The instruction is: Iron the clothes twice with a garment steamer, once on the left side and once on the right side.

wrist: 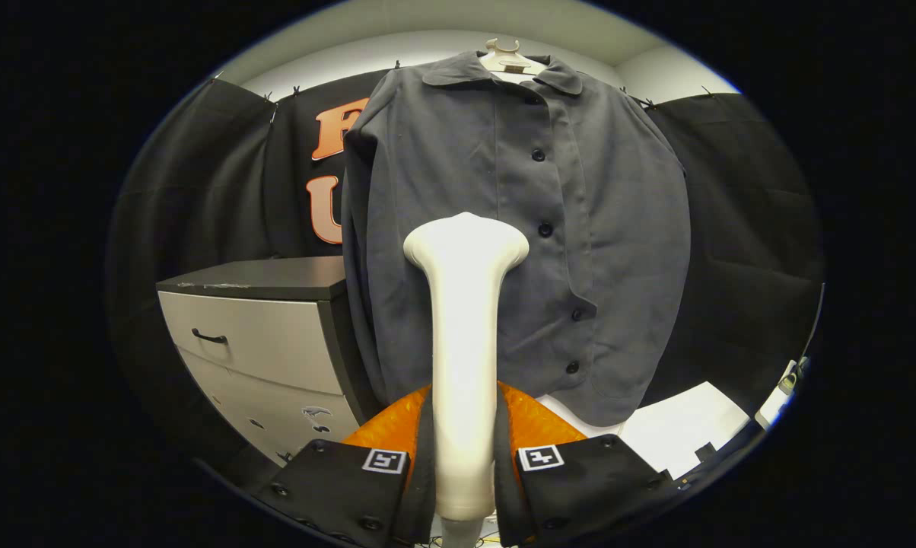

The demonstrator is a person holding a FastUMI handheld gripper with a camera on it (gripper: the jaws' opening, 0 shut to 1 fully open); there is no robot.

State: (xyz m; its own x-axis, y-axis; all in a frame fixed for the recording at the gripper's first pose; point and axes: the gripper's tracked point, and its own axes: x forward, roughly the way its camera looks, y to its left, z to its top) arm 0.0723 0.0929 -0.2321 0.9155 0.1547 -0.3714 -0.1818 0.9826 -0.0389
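- Gripper (464,457) sat nearest the lens, its two fingers clenched on the handle of the garment steamer (464,342), one finger pressing each side of the pale shaft.
- Beyond the fingers hung the grey shirt (602,251), the largest thing ahead; it hung from a pale hanger (510,61) with its front facing the camera, collar on top and dark buttons running down the placket.
- Behind the shirt stood the booth's black cloth wall (739,228), pinned along its upper edge.
- Left of the shirt stood a cabinet (264,335) with a dark top and pale drawer fronts; the upper drawer carried a dark handle (208,336), and the lower fronts showed scuffs.
- The steamer rose upright from between the fingers, its shaft widening into a broad rounded head that stood in front of the shirt's middle, just left of the button line; whether the head touched the cloth could not be told.
- A white flat surface (679,434) lay low and to the right, beneath the shirt's hem.
- Each finger bore a small square black-and-white marker (540,457) on its upper face.
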